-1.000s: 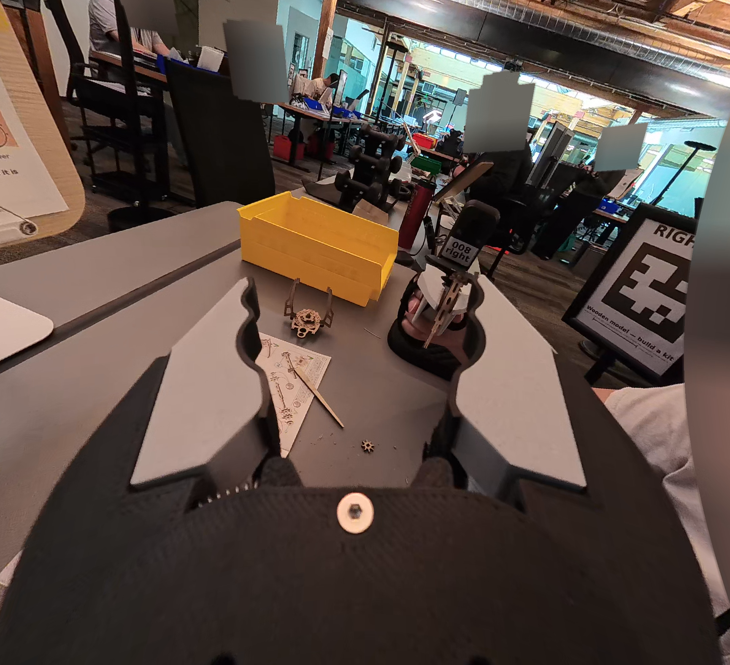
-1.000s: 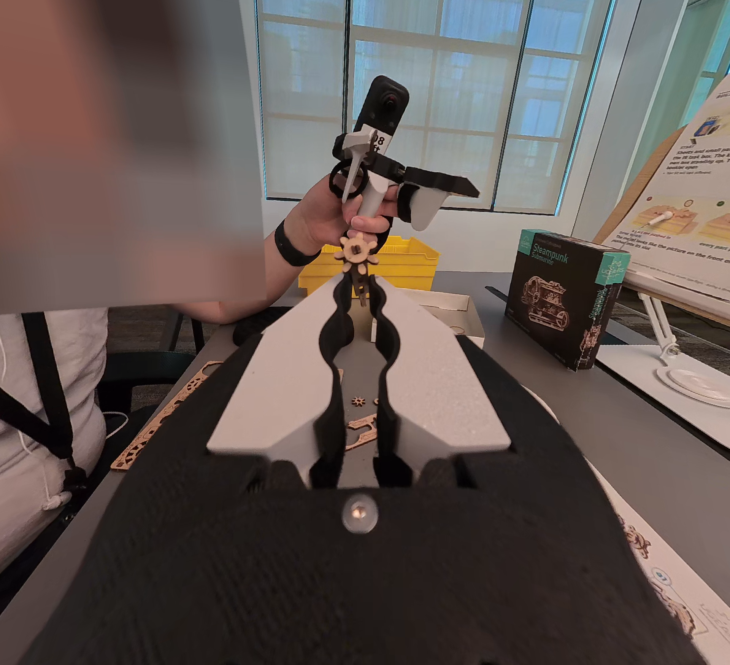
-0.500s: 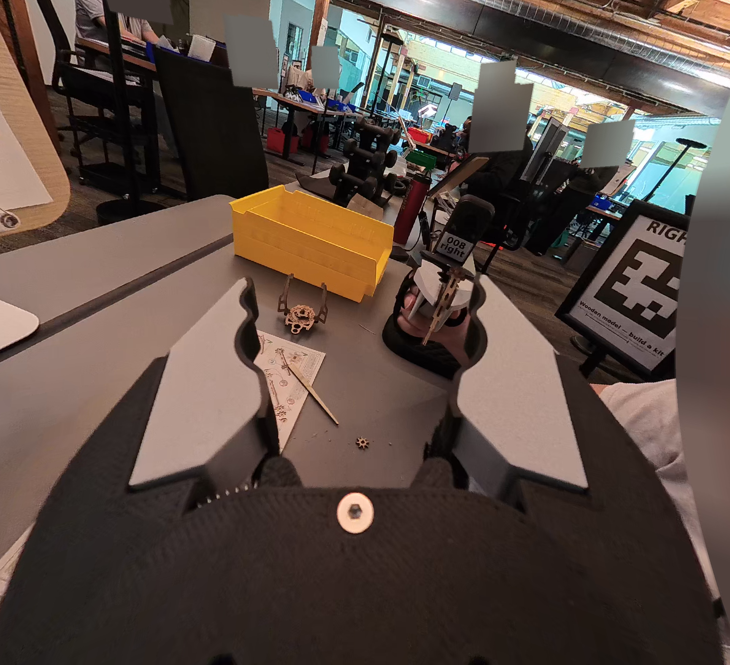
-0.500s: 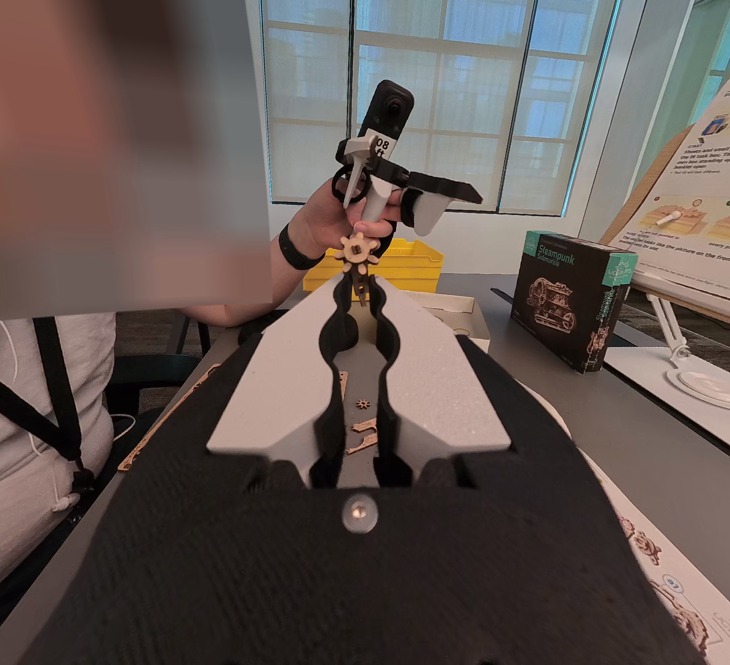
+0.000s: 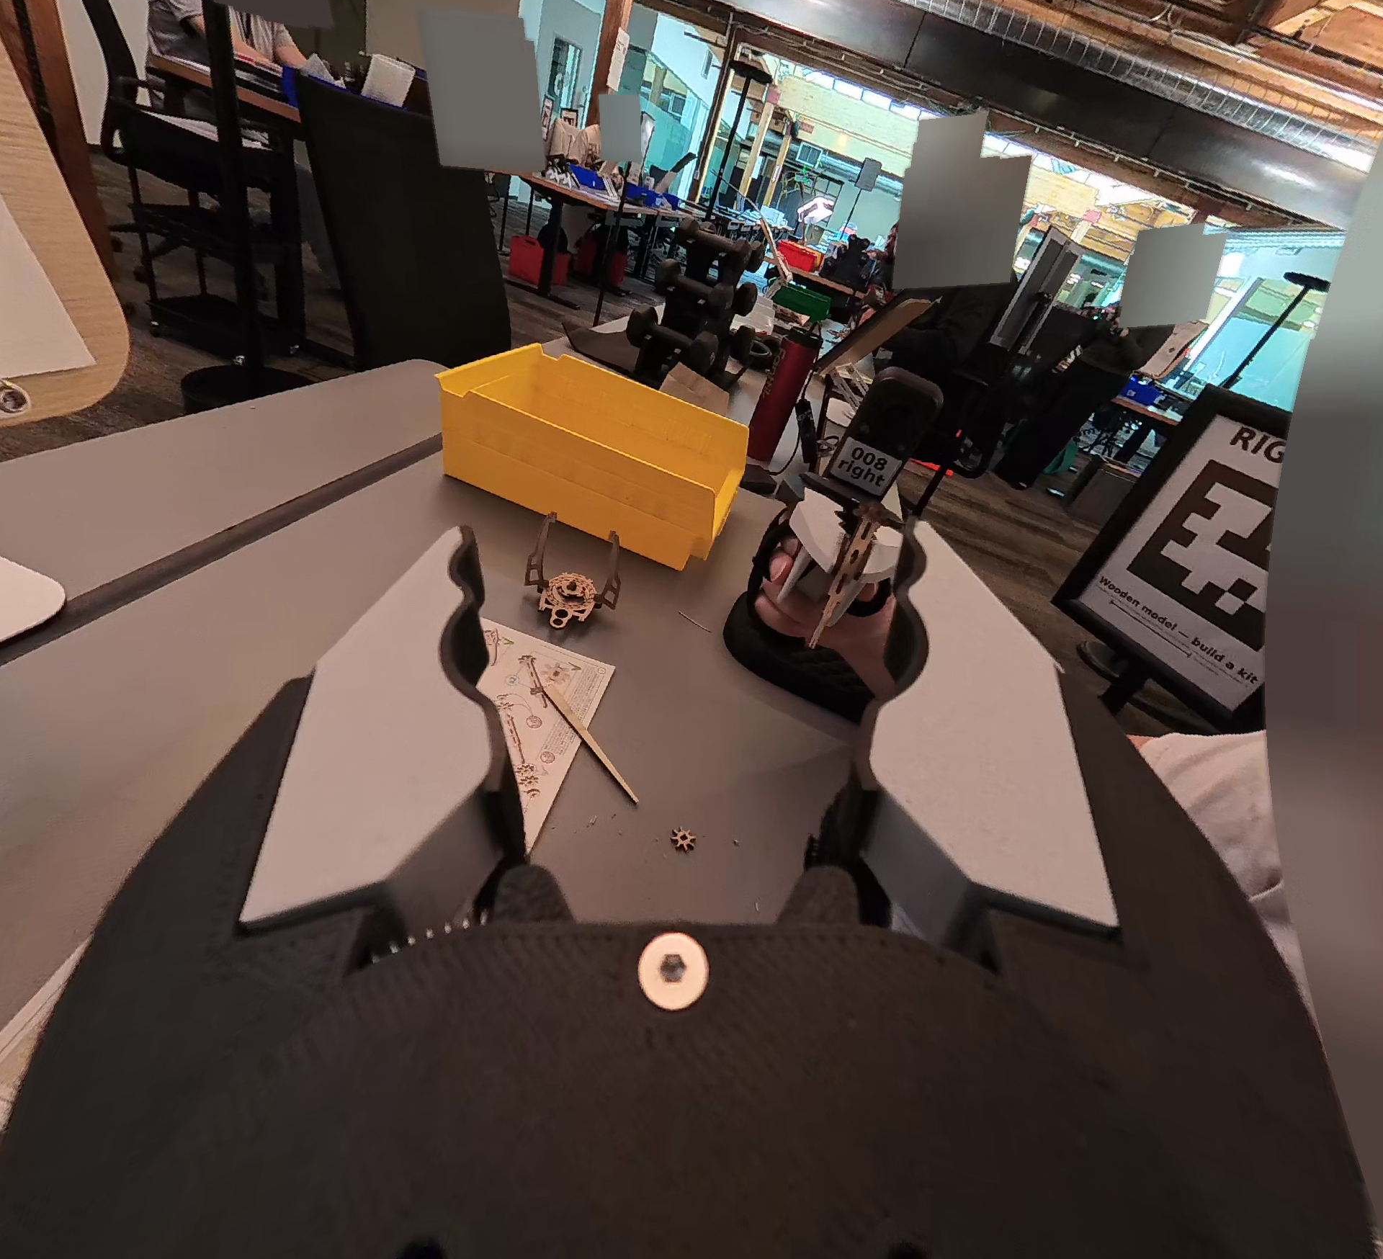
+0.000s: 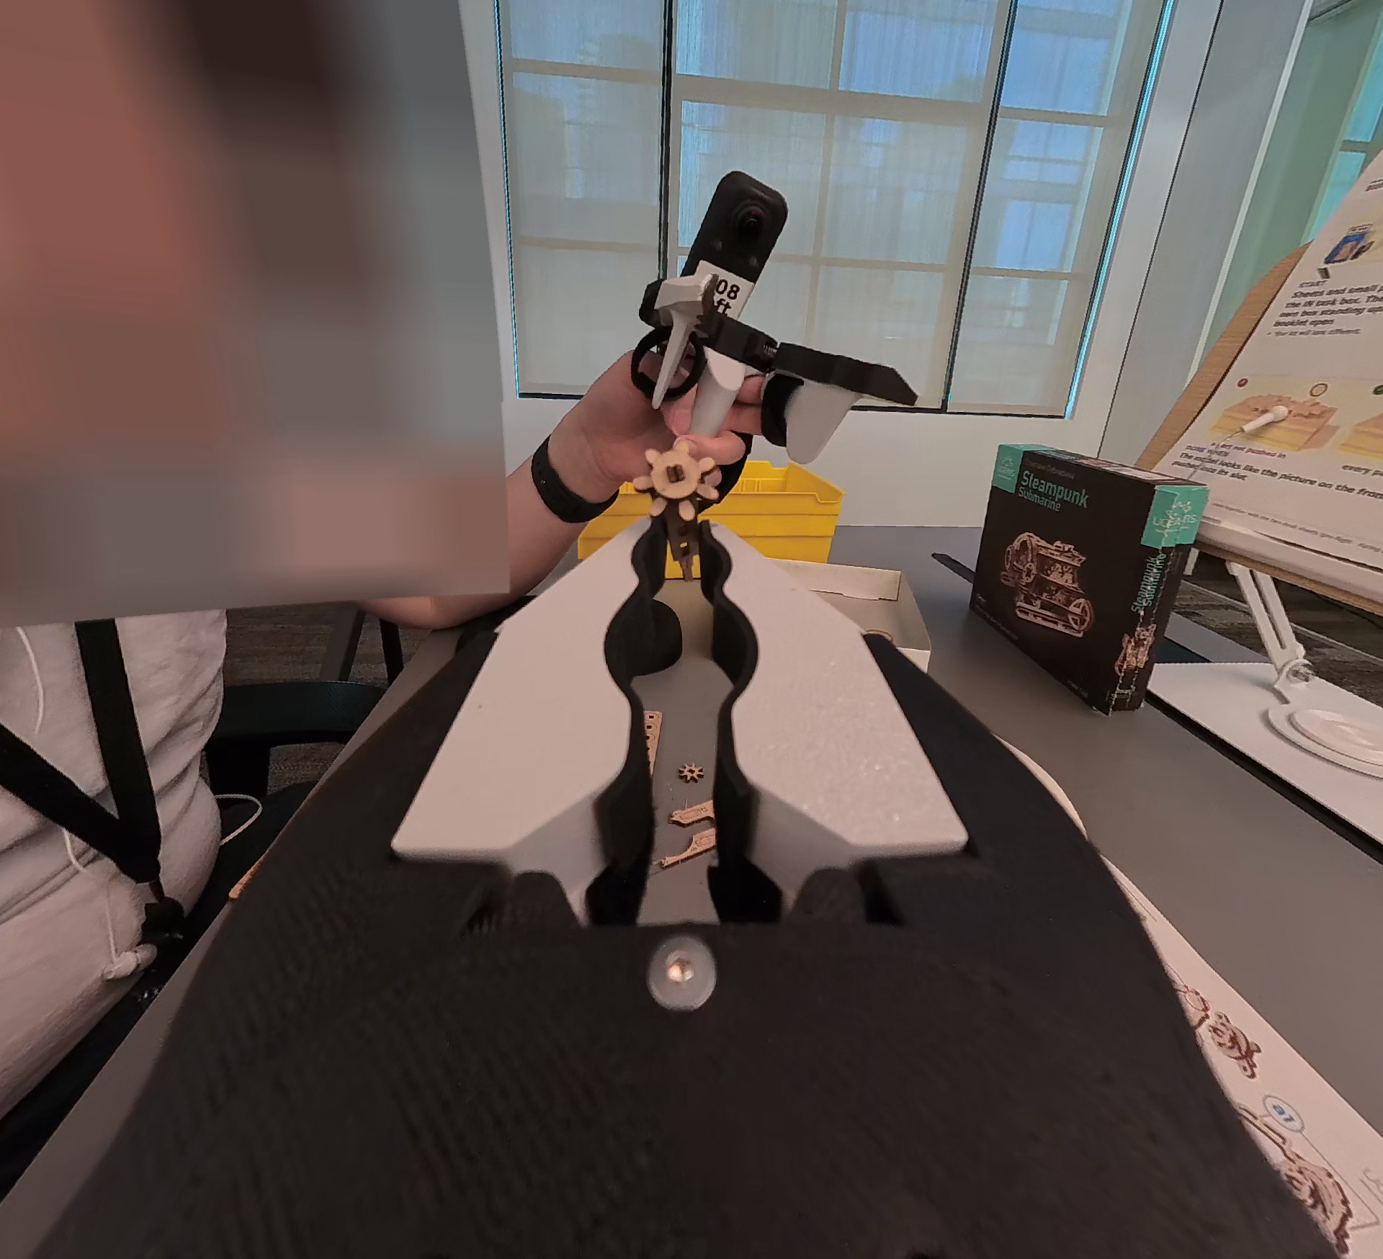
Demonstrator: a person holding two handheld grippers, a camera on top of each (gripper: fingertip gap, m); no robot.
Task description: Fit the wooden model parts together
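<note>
My right gripper [image 6: 682, 538] is shut on a slim wooden strip with a pale gear [image 6: 677, 475] at its top and holds it upright above the table. It also shows in the left wrist view [image 5: 842, 576], just inside my right fingertip. My left gripper [image 5: 685, 549] is open wide and empty, held in the air; in the right wrist view it [image 6: 748, 370] is behind the gear. On the grey table [image 5: 224, 624] lie a wooden sub-assembly [image 5: 570, 591], a thin stick [image 5: 591, 744] and a small loose gear [image 5: 682, 839].
A yellow bin [image 5: 591, 452] stands at the back of the table. An instruction sheet [image 5: 550, 707] lies under the stick. A dark kit box [image 6: 1078, 579], a white tray [image 6: 861, 587], loose wooden pieces [image 6: 692, 811] and a person's torso [image 6: 90, 737] also show. Across from one pair of fingers to the other is roughly 12 cm.
Both grippers drifted only slightly. The right gripper still clamps the geared strip and the left stays open. Nothing on the table moved.
</note>
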